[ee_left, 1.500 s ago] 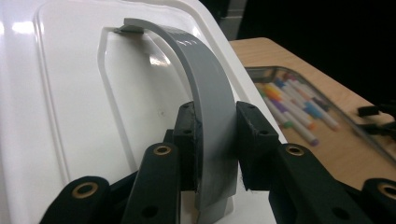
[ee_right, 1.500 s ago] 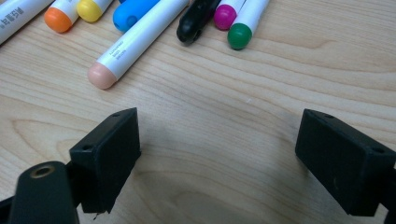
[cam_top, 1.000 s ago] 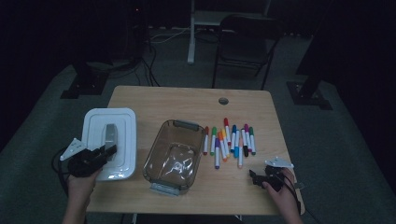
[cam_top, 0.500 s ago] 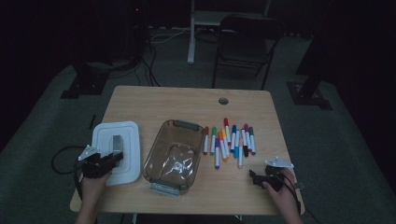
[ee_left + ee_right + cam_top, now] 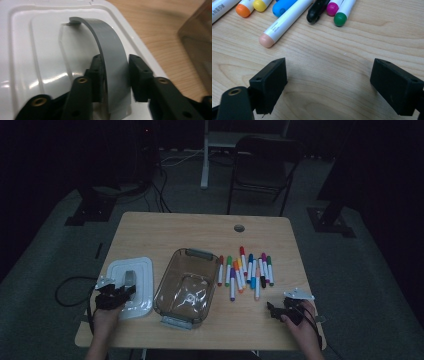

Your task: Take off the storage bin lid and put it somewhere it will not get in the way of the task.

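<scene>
A white lid (image 5: 137,267) lies flat on the table's left front, beside a clear glass container (image 5: 186,285) with grey end clips. My left gripper (image 5: 122,290) straddles the lid's (image 5: 32,50) arched grey handle (image 5: 112,50). Its jaws have just been opening: the handle stands between the pads, which look slack on it, with a thin gap at the right pad. My right gripper (image 5: 274,310) rests near the front right edge, open and empty. Its jaws (image 5: 329,72) stand wide over bare wood just short of the marker caps (image 5: 340,18).
Several coloured markers (image 5: 247,270) lie in a row to the right of the container. The wooden table (image 5: 200,230) has a cable hole (image 5: 239,228) near its far edge. A dark chair (image 5: 265,160) stands beyond it. Cables trail on the floor at the left.
The left hand has brought the lid down and towards the front edge, and the lid now lies flat on the table. The right gripper has not moved.
</scene>
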`<state>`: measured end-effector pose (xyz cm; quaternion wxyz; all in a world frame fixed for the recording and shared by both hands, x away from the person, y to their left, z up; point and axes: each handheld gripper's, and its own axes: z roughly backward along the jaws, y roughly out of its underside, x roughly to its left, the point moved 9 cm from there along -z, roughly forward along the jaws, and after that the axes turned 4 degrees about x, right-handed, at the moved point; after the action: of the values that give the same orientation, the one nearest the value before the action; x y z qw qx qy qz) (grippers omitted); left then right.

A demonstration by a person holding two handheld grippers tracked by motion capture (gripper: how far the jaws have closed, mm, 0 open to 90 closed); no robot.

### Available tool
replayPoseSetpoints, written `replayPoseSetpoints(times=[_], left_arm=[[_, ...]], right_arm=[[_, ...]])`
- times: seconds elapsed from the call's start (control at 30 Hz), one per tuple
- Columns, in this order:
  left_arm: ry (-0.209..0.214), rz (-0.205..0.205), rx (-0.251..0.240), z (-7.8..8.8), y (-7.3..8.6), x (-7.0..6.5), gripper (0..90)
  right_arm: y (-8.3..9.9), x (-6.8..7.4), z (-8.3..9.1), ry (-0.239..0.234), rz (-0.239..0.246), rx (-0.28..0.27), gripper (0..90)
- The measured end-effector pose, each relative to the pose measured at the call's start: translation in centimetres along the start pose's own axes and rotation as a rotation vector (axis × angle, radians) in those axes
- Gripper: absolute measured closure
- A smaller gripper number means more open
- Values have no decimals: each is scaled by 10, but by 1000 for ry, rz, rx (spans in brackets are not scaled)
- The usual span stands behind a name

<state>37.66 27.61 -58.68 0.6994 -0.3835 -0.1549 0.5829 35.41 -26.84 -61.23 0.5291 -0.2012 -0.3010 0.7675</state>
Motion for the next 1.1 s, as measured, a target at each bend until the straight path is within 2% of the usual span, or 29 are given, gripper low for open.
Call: replayPoseSetpoints(times=[0.03, 0.13, 0.27, 0.33, 0.37, 0.4, 0.43, 0.6, 0.83, 0.97, 1.1], left_arm=[[1, -8, -7, 2, -1, -2, 509], [-2, -49, -23, 9, -5, -7, 363], [32, -106, -57, 20, -12, -19, 218], [37, -162, -51, 20, -13, -26, 97], [43, -185, -59, 19, -14, -29, 89], [54, -190, -52, 17, -14, -33, 79], [69, -193, -27, 15, -13, -36, 4], [79, -232, -31, 5, -13, -50, 4], [102, -290, -1, -6, -9, -69, 4], [126, -314, 16, -10, -3, -81, 4], [117, -323, 23, -9, 0, -89, 5]], right_arm=[[0, 0, 0, 0, 0, 0, 136], [0, 0, 0, 0, 0, 0, 136], [0, 0, 0, 0, 0, 0, 136], [0, 0, 0, 0, 1, 1, 136], [0, 0, 0, 0, 0, 1, 136], [0, 0, 0, 0, 0, 1, 136], [0, 0, 0, 0, 0, 1, 136], [0, 0, 0, -9, 9, 3, 135], [-1, -1, -1, -40, 45, 2, 136], [-1, -1, -1, -39, 45, 2, 133], [-1, 0, -2, -29, 33, 4, 121]])
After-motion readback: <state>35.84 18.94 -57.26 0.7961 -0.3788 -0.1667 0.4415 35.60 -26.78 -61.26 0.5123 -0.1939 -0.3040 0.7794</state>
